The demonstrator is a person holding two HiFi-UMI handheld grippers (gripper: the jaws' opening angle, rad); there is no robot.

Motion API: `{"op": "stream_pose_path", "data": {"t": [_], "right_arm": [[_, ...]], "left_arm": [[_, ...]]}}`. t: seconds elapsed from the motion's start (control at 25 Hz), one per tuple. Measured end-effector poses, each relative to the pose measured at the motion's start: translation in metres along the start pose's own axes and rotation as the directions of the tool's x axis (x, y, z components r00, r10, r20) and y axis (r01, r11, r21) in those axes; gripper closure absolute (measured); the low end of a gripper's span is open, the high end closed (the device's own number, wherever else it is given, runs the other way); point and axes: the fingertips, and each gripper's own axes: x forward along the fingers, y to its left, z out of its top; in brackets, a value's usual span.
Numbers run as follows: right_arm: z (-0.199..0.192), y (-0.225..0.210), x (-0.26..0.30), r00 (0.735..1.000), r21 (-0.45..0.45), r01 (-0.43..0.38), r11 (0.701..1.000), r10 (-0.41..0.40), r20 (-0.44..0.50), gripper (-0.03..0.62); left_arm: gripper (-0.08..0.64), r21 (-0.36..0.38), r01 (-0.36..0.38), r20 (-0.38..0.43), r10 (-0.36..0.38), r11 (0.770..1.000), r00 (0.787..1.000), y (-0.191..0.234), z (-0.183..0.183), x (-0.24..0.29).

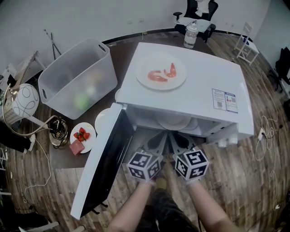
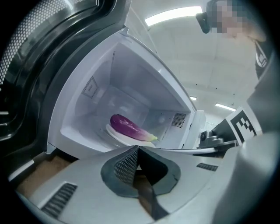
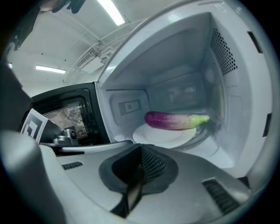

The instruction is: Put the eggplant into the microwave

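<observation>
Bright ceiling strip lights (image 3: pixel 111 13) give even, fairly sharp views, with heavy fisheye bending and dark corners.

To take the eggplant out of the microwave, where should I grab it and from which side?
Grip the eggplant at its thick purple middle, coming straight in through the open front. It lies sideways across the plate, so a grip tipped downward should span its narrow width; the green tip tapers.

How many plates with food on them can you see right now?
3: the plate on top of the microwave holding pink food, the strawberry plate on the table left of the door, and the inner plate under the eggplant. The door may hide others.
</observation>
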Motion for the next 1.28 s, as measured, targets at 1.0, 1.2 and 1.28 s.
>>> {"op": "stream_pose_path", "data": {"t": [1.0, 1.2, 1.28], "right_arm": [[0.003, -0.009, 0.013, 1.0, 0.044, 0.024, 0.999, -0.025, 0.009, 0.589], [0.003, -0.008, 0.013, 1.0, 0.051, 0.026, 0.998, -0.027, 0.013, 0.591], [0.004, -0.006, 0.012, 1.0, 0.054, 0.021, 0.998, -0.022, 0.019, 0.589]], "left_arm": [[0.557, -0.03, -0.012, -0.014, 0.012, 0.999, 1.0, 0.015, 0.006, 0.019], [0.557, -0.024, -0.016, -0.011, 0.015, 1.0, 1.0, 0.012, 0.006, 0.015], [0.557, -0.021, -0.014, -0.007, 0.014, 1.0, 1.0, 0.012, 0.008, 0.013]]}}
